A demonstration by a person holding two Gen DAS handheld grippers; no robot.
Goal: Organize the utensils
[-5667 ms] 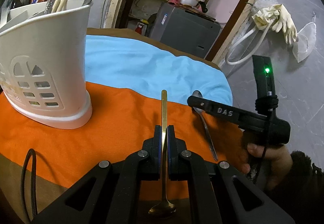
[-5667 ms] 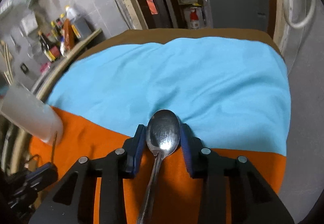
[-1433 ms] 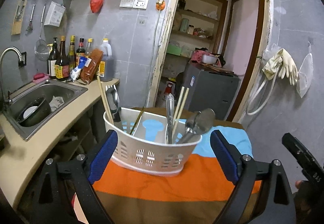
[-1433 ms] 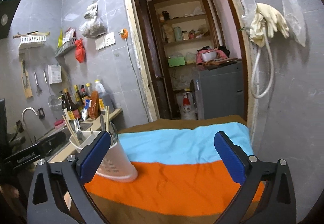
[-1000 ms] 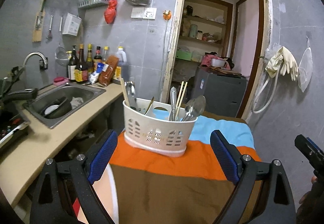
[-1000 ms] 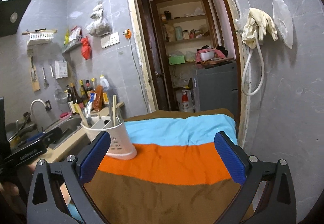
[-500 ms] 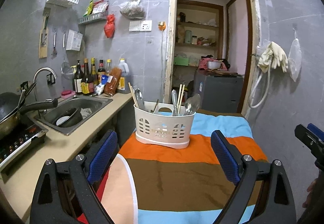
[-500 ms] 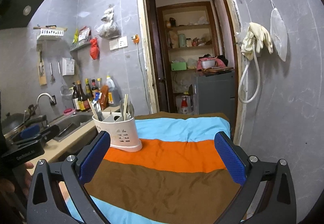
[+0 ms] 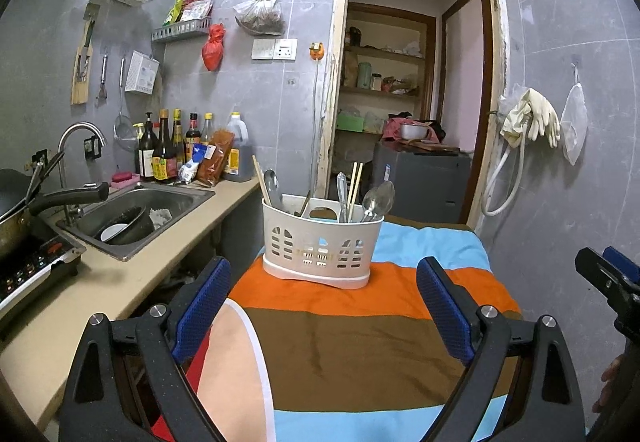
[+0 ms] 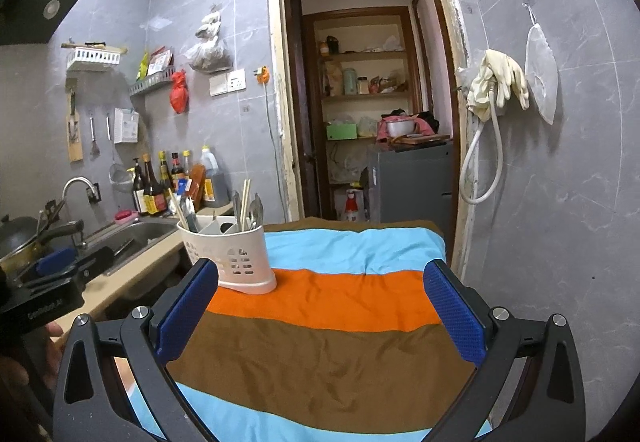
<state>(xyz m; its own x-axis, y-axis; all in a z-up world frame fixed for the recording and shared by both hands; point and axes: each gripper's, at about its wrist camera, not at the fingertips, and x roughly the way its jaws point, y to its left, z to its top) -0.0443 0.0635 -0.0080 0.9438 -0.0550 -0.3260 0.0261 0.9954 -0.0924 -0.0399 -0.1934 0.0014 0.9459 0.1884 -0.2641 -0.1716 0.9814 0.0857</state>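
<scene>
Left tool (image 9: 324, 306): jaws standing wide apart, blue pads (image 9: 442, 308) gripping nothing, hovering above the striped cloth (image 9: 360, 346) and facing the holder.

Right tool (image 10: 322, 312): jaws likewise spread wide, blue pads (image 10: 454, 316) carrying nothing, hanging over the brown band of the same cloth. In the left wrist view its black body is showing at the right edge.

Utensil holder (image 9: 322, 248): white slotted plastic caddy, sitting upright on the orange band of the cloth, well ahead of both tools. In the right wrist view it is lying toward the left (image 10: 230, 256), near the cloth's edge.

Contents of holder: spoons (image 9: 378, 200) leaning in the right-hand compartment with bowls up; pale chopsticks (image 9: 354, 186) standing beside them; a further spoon and a chopstick leaning at the left end (image 9: 270, 186). The exact count is not readable.

Bench (image 9: 96, 286): beige counter running along the left, carrying a steel sink (image 9: 136, 214) holding dishes, a faucet (image 9: 76, 140), and a row of sauce bottles (image 9: 168, 150) at the wall.

Surroundings: doorway (image 9: 404, 94) opening behind the holder onto shelves and a grey appliance (image 9: 420, 178); rubber gloves (image 9: 530, 120) hanging on the right wall.
</scene>
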